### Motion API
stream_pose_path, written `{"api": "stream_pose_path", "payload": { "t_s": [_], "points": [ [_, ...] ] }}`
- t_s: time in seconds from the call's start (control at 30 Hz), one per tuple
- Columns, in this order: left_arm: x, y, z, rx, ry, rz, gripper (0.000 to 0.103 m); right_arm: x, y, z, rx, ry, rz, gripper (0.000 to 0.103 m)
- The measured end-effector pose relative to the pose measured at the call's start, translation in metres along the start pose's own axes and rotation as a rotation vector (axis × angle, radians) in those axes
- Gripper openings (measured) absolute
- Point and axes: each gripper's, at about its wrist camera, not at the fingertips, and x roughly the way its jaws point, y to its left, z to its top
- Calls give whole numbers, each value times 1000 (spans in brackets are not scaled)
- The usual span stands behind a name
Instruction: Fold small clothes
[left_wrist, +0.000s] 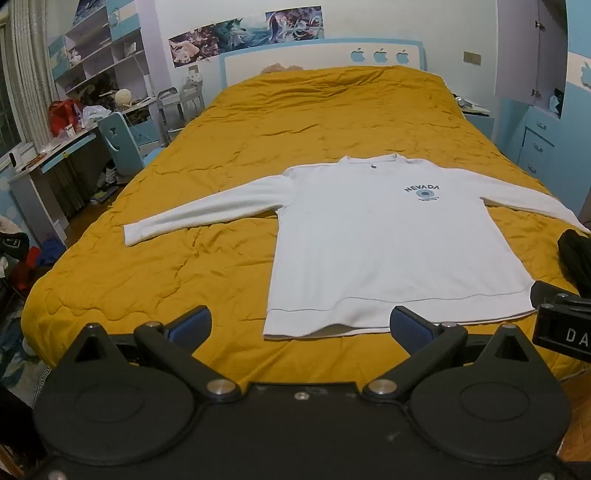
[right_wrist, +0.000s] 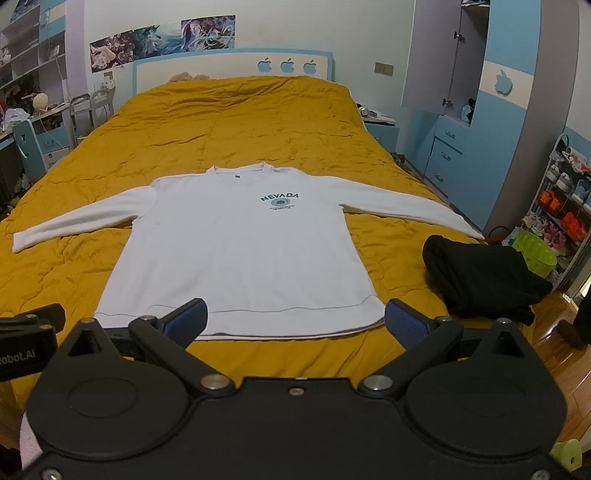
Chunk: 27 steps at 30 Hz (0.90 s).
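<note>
A mustard-yellow quilt (right_wrist: 229, 122) covers the bed and fills most of both views. On its near half a white long-sleeved sweatshirt (right_wrist: 236, 251) lies flat, front up, neckline toward twelve o'clock, sleeves spread toward nine and three, its hem nearest the cameras. A dark "NEVADA" print (right_wrist: 280, 201) sits on the chest. At about three o'clock from the sweatshirt, near the sleeve cuff, a black folded garment (right_wrist: 480, 280) rests on the quilt's edge. The left gripper (left_wrist: 301, 326) hovers at six o'clock, jaws spread wide and holding nothing, just short of the hem. The right gripper (right_wrist: 293, 325) is likewise wide apart and empty, its blue pads (right_wrist: 404, 325) over the hem's corners.
</note>
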Motion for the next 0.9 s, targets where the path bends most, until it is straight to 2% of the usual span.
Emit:
{"api": "stream_pose_path", "payload": {
  "t_s": [0.9],
  "points": [
    [0,0,0,9,-4,0,103,0,-1,1,-2,-3,-3,103]
  ]
}}
